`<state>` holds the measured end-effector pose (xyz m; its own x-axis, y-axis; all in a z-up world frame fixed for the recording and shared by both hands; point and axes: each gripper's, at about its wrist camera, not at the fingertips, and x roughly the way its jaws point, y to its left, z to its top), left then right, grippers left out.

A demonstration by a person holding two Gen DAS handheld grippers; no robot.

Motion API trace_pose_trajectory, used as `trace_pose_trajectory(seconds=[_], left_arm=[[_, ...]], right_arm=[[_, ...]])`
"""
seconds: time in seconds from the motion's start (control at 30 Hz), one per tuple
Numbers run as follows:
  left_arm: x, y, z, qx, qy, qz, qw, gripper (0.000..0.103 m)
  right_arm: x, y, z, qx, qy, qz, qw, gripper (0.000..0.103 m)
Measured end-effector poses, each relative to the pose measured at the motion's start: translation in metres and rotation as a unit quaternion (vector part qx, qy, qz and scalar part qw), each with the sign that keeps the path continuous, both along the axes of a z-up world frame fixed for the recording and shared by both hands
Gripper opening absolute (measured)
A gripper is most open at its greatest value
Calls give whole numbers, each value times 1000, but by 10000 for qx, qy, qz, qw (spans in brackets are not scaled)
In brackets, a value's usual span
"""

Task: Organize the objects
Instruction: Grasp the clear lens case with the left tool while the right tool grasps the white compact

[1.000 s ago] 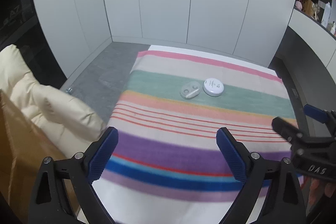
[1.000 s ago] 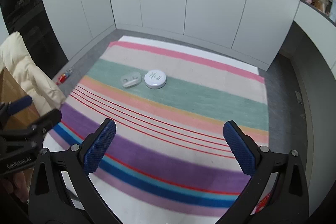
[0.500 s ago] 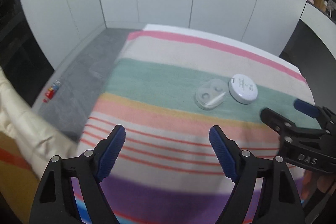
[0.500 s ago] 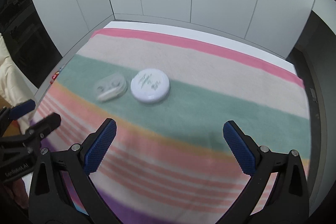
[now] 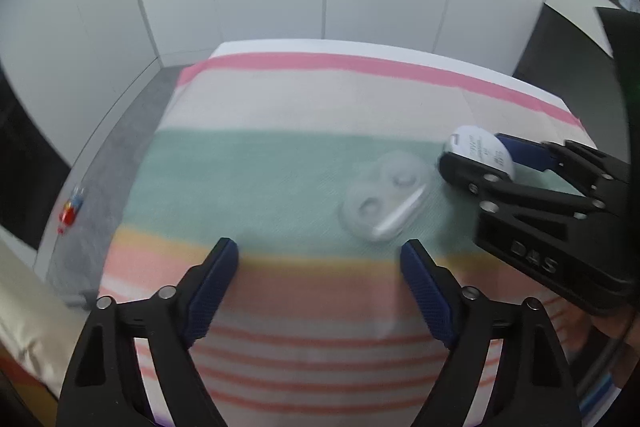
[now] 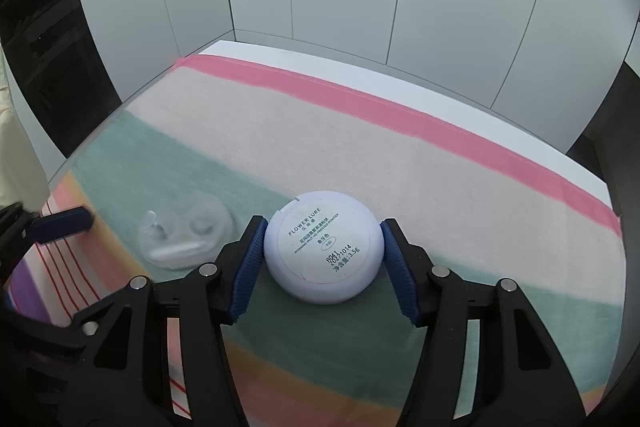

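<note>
If you squeeze off-centre, the round white compact (image 6: 322,247) may squirt out from the blue pads and knock the clear case (image 6: 186,233) beside it at lower left. Your right gripper (image 6: 322,251) brackets it low centre, pads touching its sides. Your left gripper (image 5: 320,267) hangs spread, empty, short of the case.
</note>
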<state>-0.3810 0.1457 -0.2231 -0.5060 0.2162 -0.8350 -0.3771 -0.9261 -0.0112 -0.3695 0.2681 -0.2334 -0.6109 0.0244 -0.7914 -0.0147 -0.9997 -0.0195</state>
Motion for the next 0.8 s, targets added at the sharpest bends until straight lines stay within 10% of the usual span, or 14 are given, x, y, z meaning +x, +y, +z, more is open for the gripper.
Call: trace_pose_trajectory(seconds=[0.17,0.3,0.8], left_arm=[[-16,25,1,7,110,-256,9996,79],[-23,38,5,111,151,-344,9992,47],[31,29,88,564,-161,106,9982,39]], right_arm=[[17,33,1,-151,-116,-402,9990,60],[31,54,4,-277,-299,-594,9974,60],[108,58,77,-459,-252,-833,9951,60]])
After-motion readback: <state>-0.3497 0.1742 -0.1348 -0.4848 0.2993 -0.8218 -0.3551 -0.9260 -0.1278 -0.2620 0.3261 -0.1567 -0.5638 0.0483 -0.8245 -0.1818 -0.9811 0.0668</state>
